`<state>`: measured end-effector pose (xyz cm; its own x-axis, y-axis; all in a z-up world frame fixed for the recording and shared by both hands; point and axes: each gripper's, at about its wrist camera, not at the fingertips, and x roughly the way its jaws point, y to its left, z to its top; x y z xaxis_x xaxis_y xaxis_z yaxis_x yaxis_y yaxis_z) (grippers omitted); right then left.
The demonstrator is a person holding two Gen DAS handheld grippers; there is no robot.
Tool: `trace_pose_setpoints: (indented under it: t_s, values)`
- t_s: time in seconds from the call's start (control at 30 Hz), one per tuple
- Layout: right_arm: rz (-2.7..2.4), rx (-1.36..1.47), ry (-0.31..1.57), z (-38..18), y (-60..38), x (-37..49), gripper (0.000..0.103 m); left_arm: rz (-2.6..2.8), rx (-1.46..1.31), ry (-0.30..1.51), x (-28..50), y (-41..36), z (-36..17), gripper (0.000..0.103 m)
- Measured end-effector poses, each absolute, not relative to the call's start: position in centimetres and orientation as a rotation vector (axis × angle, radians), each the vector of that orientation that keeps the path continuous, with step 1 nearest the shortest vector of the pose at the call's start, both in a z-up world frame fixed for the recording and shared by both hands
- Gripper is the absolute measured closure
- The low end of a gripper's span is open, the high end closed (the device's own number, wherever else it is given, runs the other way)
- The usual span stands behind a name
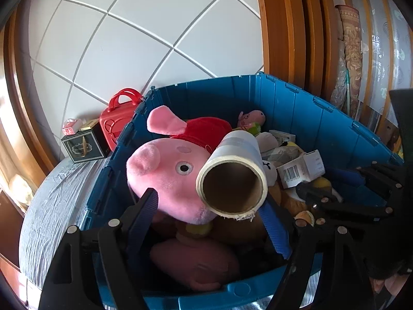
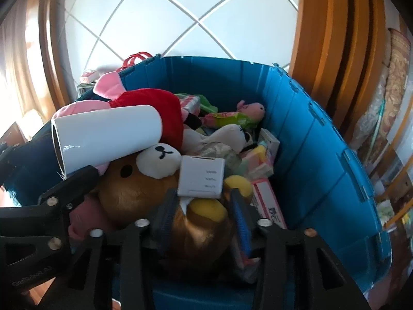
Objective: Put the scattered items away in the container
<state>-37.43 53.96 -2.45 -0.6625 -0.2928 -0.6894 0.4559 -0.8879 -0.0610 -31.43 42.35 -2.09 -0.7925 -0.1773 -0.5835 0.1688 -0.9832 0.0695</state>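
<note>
A blue plastic bin is full of toys. A pink pig plush in a red dress lies on top, beside a brown bear plush and small boxes. A white paper roll on a cardboard tube lies over the plush, its open end toward my left gripper. The left fingers stand wide apart; the roll's end is near the right finger, not clamped. My right gripper is open over the bear, just below a white box.
A red toy case and a black gift box stand outside the bin's left wall on a grey cloth surface. A white tiled wall is behind. Wooden door frames and rolled fabric stand on the right.
</note>
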Motion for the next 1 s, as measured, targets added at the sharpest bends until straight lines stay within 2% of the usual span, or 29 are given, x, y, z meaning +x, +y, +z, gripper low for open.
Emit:
trace_pose_setpoints:
  t_s: [0.13, 0.2, 0.33, 0.7, 1.0]
  values:
    - [-2.556, 0.972, 0.285, -2.0, 55.4, -37.0, 0.018, -2.819, 0.890, 0.011, -30.5, 42.2, -1.6, 0.009]
    - [-2.570, 0.949, 0.282, -1.5, 56.1, -36.6, 0.011, -2.822, 0.875, 0.020, -29.9, 42.3, -1.3, 0.004]
    - [-2.582, 0.897, 0.257, 0.0, 57.5, -35.4, 0.000, -2.838, 0.838, 0.024, -28.3, 42.7, -0.4, 0.000]
    - [-2.640, 0.834, 0.247, 3.3, 58.2, -28.5, 0.000, -2.904, 0.838, 0.103, -21.7, 41.1, 1.2, 0.000]
    - [-2.727, 0.825, 0.182, 4.9, 55.5, -20.6, 0.000, -2.992, 0.846, 0.099, -14.9, 37.5, 3.1, 0.000]
